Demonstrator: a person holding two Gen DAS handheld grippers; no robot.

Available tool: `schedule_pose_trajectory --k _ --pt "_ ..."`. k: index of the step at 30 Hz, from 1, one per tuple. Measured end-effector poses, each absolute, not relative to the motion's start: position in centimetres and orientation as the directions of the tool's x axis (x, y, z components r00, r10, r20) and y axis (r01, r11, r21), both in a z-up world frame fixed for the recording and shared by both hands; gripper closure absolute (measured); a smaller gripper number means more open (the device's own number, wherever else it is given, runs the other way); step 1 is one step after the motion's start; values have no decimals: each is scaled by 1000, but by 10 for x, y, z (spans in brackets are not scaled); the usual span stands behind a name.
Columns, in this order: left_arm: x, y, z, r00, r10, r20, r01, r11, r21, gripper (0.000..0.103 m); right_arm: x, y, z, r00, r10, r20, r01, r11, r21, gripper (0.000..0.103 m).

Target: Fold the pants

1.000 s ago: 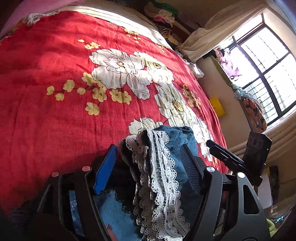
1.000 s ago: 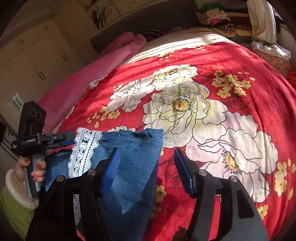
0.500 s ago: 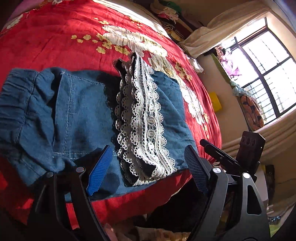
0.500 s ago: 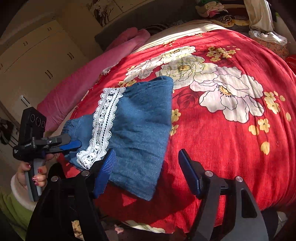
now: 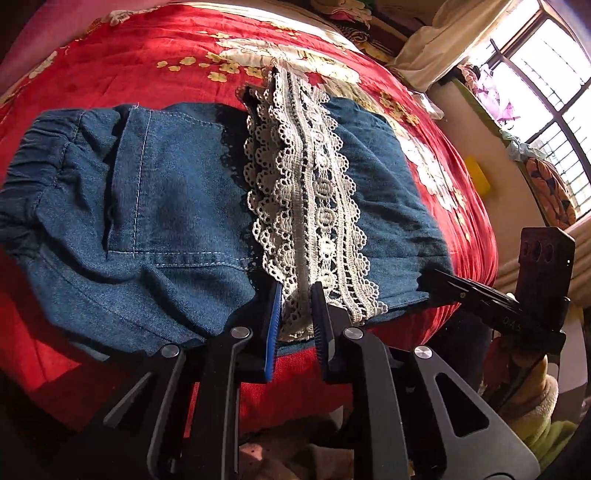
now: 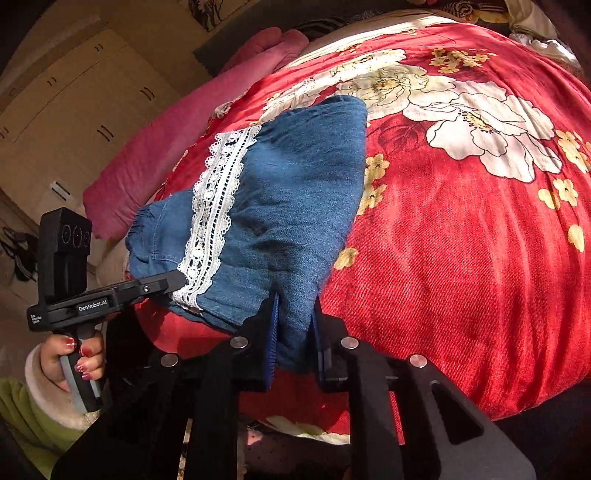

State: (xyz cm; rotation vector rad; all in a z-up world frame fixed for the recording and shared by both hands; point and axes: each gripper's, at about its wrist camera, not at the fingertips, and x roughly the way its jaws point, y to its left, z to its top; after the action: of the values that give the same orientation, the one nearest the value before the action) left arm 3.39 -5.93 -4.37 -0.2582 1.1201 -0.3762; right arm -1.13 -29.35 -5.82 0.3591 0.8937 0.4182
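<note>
Pants (image 5: pixel 177 192), near edge on bed (image 5: pixel 461 206): gripped by closing left tongs (image 5: pixel 295 314) at lace and right tongs (image 6: pixel 295 325) at denim. Fold-over lift judged next.

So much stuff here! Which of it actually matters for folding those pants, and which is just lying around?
In the job:
- denim pants with lace trim
- left gripper, closing on the lace edge
- right gripper, closing on the denim edge
- red bedspread beneath

Lying about:
- pink pillow
- clothes pile
- wardrobe

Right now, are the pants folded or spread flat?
Folded: the pants lie doubled on the bedspread, lace trim across the middle rather than at an end.
</note>
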Motion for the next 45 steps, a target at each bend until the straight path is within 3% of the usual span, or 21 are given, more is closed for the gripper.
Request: schedule_pose_trajectory --k 5,9,13,17,22,29,35,38,42,45 --pt "31 -62 -52 407 -375 -833 165 927 -336 88 -13 -295 -69 558 496 -666 -190 857 479 80" --pt "25 -60 -46 421 -383 -822 174 924 -341 80 -28 -305 -43 645 413 -643 -166 897 410 57" --pt "16 -50 -27 457 -388 -800 172 921 -349 58 -43 -298 -9 725 356 -590 -201 928 313 57" --pt "3 -29 -9 517 -349 -781 140 935 -325 51 -43 -262 8 722 392 -570 -315 920 235 57" --pt "-11 6 0 559 -298 -774 62 946 -320 41 -24 -202 -4 631 451 -631 -437 879 192 57" --pt "-17 39 -9 561 -264 -784 -12 945 -327 35 6 -155 -53 525 384 -759 -440 886 144 56" --pt "-14 51 -20 555 -284 -782 -42 929 -367 33 8 -169 -44 497 456 -738 -432 868 245 56" --pt "-15 57 -18 561 -308 -768 -42 916 -398 27 1 -185 -12 530 517 -672 -444 844 299 55" --pt "-15 60 -16 566 -342 -750 -46 896 -443 24 7 -184 27 543 563 -622 -499 813 300 41" --pt "-13 59 -18 563 -357 -745 -42 889 -457 23 29 -169 49 527 582 -620 -537 793 288 36"
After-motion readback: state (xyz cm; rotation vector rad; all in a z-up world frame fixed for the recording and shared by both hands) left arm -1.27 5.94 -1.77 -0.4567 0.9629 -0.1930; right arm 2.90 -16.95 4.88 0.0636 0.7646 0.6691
